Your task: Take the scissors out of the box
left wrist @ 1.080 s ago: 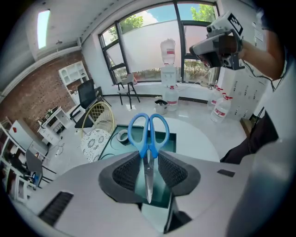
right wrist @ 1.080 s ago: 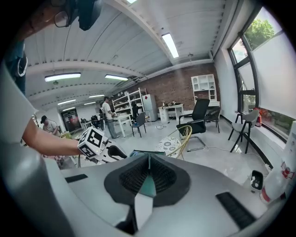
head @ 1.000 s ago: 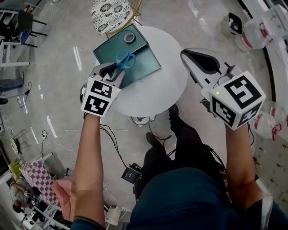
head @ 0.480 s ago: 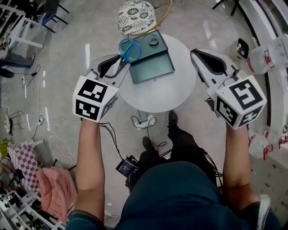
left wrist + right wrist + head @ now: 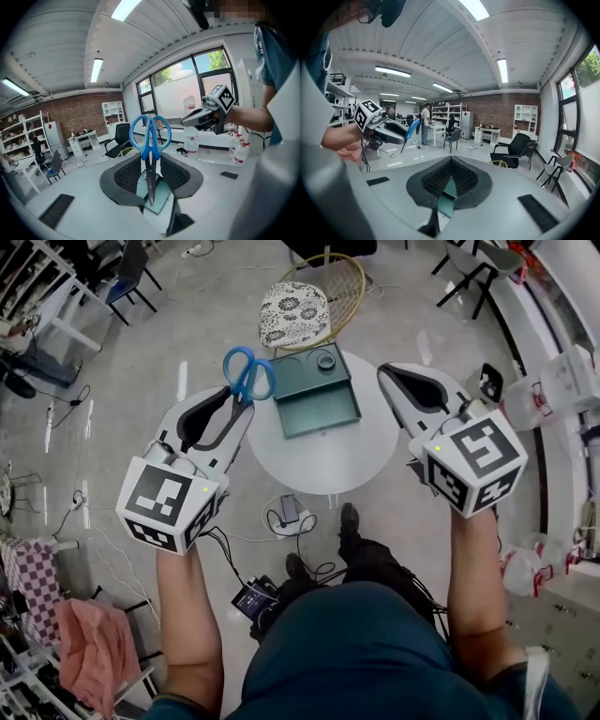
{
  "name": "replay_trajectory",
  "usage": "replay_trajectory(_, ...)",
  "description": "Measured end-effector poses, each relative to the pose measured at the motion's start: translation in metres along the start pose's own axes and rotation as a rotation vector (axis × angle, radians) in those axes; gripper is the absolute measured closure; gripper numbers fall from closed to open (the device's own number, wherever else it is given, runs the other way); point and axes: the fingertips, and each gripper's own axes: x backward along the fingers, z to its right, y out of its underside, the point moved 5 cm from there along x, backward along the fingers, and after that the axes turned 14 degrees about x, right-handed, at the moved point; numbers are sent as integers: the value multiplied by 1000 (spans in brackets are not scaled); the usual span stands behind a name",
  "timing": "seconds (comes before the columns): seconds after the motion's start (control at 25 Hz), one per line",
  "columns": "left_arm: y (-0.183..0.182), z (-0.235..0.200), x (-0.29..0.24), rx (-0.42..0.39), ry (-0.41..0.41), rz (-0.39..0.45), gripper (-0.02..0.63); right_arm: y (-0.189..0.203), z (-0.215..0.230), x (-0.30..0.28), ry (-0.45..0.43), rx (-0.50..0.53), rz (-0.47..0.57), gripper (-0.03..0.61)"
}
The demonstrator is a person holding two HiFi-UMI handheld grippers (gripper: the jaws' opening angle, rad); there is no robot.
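Observation:
Blue-handled scissors (image 5: 247, 374) hang in the air left of the table, clamped by the blades in my left gripper (image 5: 239, 401), handles pointing away from it. In the left gripper view the scissors (image 5: 150, 136) stand upright between the two dark pads of the left gripper (image 5: 151, 161). The teal open box (image 5: 314, 404) lies on the round white table (image 5: 328, 454), well below both grippers. My right gripper (image 5: 386, 369) hovers right of the box, tips together, holding nothing. The right gripper view shows its shut tips (image 5: 451, 161) and the scissors (image 5: 411, 129) across the room.
A roll of tape (image 5: 326, 360) sits in the box's far corner. A chair with a patterned cushion (image 5: 295, 310) stands beyond the table. Cables and a device (image 5: 286, 514) lie on the floor under the table. Water jugs (image 5: 572, 381) stand at the right.
Both grippers have risen well above the table. The left one has carried the scissors up out of the box and off to the left of it. The right one stays shut.

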Motion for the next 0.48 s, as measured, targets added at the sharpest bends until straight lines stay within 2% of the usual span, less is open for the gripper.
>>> replay_trajectory(0.24, -23, 23, 54, 22, -19, 70, 468, -29, -13, 23, -11, 16, 28, 541)
replay_trajectory(0.48, -38, 35, 82, 1, -18, 102, 468, -49, -24, 37, -6, 35, 39, 541)
